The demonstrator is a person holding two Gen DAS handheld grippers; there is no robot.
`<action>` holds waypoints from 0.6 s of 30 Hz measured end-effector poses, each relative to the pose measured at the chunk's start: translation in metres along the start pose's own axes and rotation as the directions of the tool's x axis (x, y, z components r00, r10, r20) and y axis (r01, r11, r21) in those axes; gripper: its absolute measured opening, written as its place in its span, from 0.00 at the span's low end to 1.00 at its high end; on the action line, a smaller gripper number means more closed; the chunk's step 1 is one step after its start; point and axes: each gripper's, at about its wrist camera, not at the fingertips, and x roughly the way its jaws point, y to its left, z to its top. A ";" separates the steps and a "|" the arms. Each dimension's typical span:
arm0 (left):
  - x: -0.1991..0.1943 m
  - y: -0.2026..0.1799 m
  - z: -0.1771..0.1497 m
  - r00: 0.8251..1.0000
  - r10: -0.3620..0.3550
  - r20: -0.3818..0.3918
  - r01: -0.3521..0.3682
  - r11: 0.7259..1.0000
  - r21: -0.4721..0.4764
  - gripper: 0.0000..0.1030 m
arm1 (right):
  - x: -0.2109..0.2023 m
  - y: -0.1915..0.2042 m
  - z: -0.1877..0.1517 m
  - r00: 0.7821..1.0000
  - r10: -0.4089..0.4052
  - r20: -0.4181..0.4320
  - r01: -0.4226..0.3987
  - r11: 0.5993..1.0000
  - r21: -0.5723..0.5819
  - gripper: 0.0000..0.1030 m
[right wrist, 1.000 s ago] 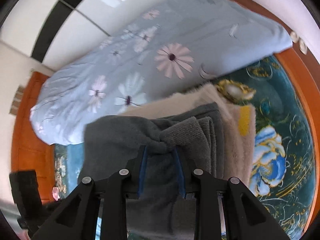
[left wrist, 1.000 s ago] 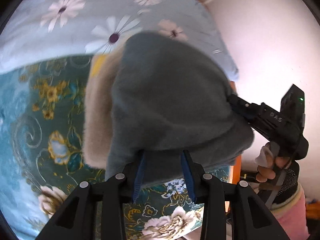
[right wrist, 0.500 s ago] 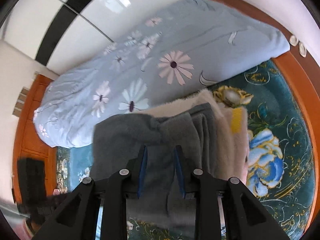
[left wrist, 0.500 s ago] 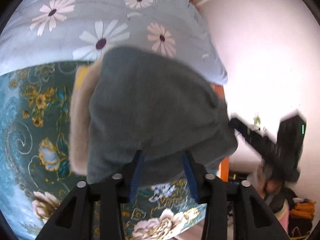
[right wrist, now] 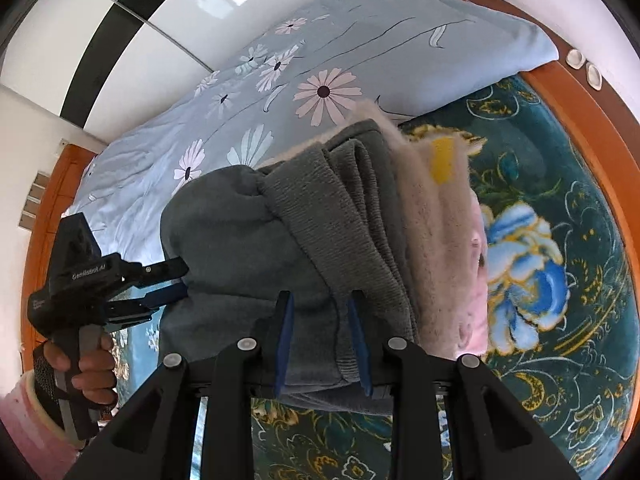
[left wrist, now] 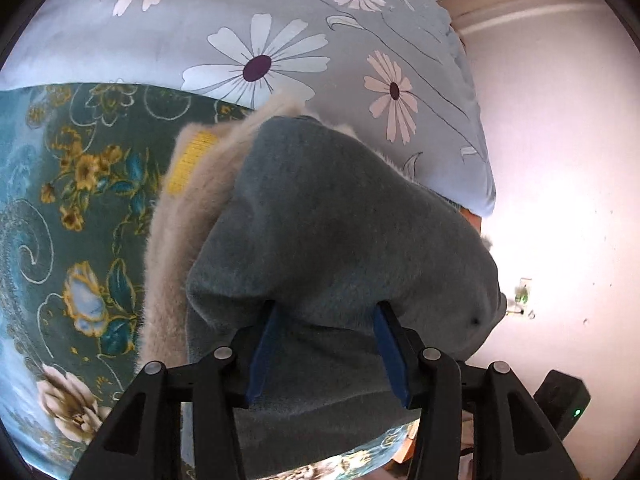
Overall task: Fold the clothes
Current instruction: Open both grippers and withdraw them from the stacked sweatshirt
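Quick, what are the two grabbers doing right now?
Left gripper: jaws opening, grey garment between them.
Right gripper: jaws shut on the grey garment's ribbed edge.

Both grippers are black plastic with blue pads and round silver screws. The left gripper (right wrist: pixel 166 286) has white letters on its side and a grey handle. The hand (right wrist: pixel 86 368) holding it wears a pink sleeve (right wrist: pixel 24 428).

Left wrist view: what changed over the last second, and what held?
The left gripper is opening its jaws around the folded grey fleece garment, loosening its grip. The right gripper stays clamped on the garment's ribbed hem, and the garment stays atop the beige fluffy garment.
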 end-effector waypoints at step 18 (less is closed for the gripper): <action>-0.041 -0.020 -0.085 1.000 -0.004 -0.003 0.004 0.990 0.140 0.51 | -0.037 0.025 -0.029 0.999 0.029 0.033 -0.028 0.998 -0.049 0.35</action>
